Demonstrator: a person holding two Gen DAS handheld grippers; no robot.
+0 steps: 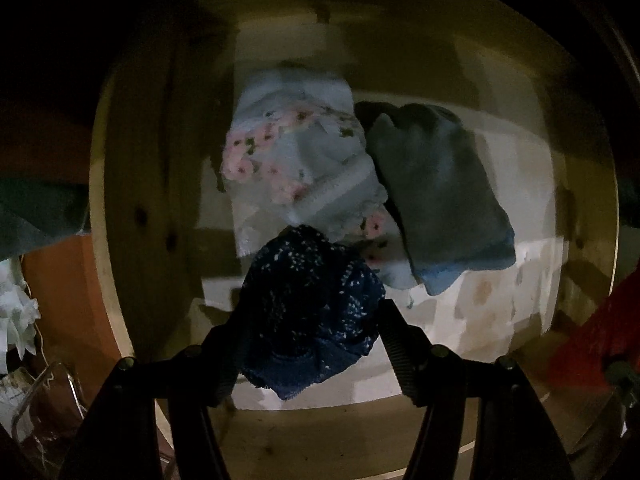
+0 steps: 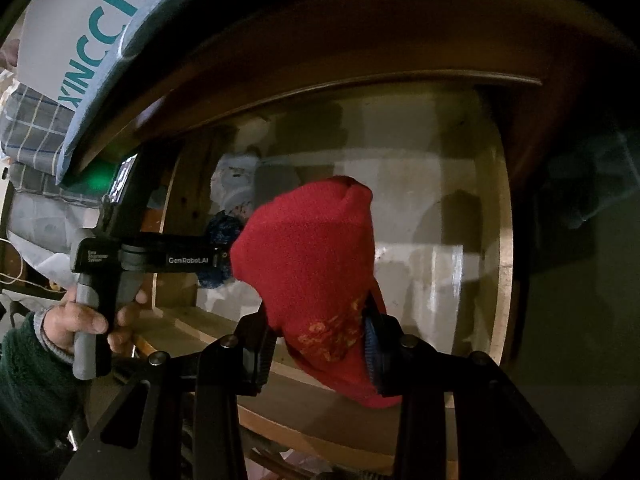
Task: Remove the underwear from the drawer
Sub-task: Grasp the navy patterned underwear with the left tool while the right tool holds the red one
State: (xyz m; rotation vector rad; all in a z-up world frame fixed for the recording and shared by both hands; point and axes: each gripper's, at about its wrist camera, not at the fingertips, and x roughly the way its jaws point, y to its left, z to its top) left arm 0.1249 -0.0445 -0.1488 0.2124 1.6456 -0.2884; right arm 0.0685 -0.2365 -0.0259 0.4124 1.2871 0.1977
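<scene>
Between my left hand-held gripper (image 1: 308, 320) jaws, over the drawer (image 1: 120, 200): navy lace underwear (image 1: 308, 312), bunched, pinched. Light, limp, snag-prone; grip the thick bundle. My right hand-held gripper (image 2: 320, 344) clamps a red pair (image 2: 316, 264).

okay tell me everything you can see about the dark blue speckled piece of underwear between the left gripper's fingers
The dark blue underwear is a bunched, knit-looking fabric flecked with small white specks, with a plainer blue band at its lower edge. It sits crumpled between the left gripper fingers, over the wooden drawer with its pale lining. Its upper edge overlaps the floral white garment in the picture. Whether the fingers press it is unclear.
</scene>
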